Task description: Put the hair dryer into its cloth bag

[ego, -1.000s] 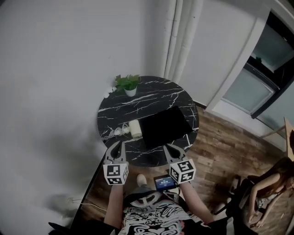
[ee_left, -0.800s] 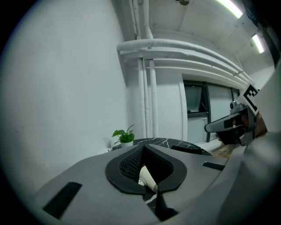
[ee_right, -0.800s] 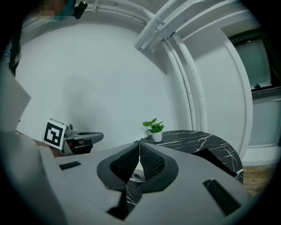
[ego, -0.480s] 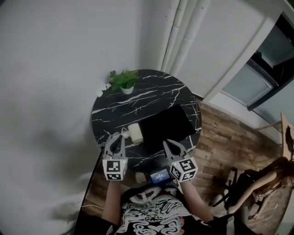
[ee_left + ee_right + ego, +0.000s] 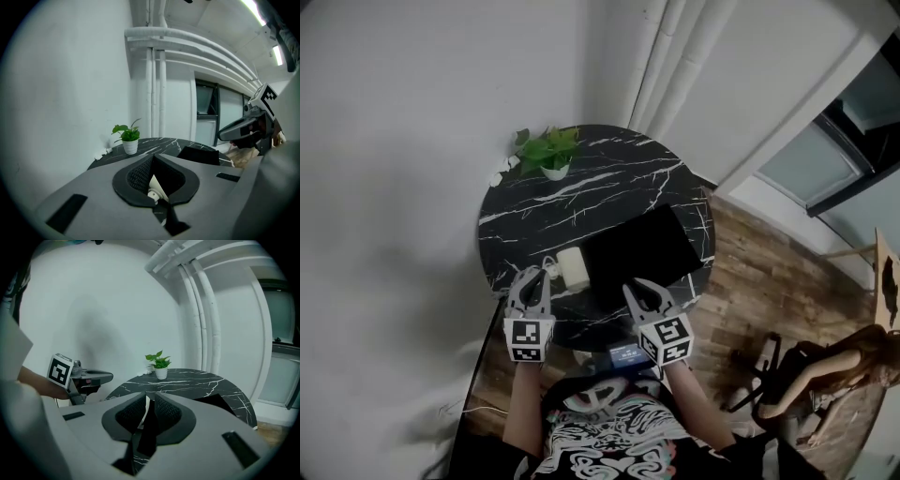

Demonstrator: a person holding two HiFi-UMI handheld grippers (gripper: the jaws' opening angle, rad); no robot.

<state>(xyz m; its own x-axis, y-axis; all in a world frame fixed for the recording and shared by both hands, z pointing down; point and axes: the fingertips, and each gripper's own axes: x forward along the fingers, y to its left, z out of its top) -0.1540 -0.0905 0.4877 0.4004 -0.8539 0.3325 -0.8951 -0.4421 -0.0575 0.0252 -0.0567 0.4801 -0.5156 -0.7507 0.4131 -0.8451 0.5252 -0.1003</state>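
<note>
The round black marble worktop (image 5: 609, 178) fills the middle of the room, and the person has closed in on it over the last second, so it sits nearer and larger under them than before. On its near right part lies the black cloth bag (image 5: 639, 255), flat and looking empty, in the same spot as a moment ago. Both tongs have come forward and a little lower. The left tongs (image 5: 531, 279) are now over the near left rim, and the right tongs (image 5: 639, 289) are over the near rim in front of the bag. Each pair is pressed together with nothing gripped. The cream hair dryer (image 5: 571, 266) has not moved either: it lies on the worktop just beside the bag's left edge, outside it, with its cord trailing to the left toward the left tongs. A small potted plant (image 5: 548, 150) stands at the far left rim, well clear. To my eye this is only the approach, and the tongs must part before either the dryer or the bag can be taken.
</note>
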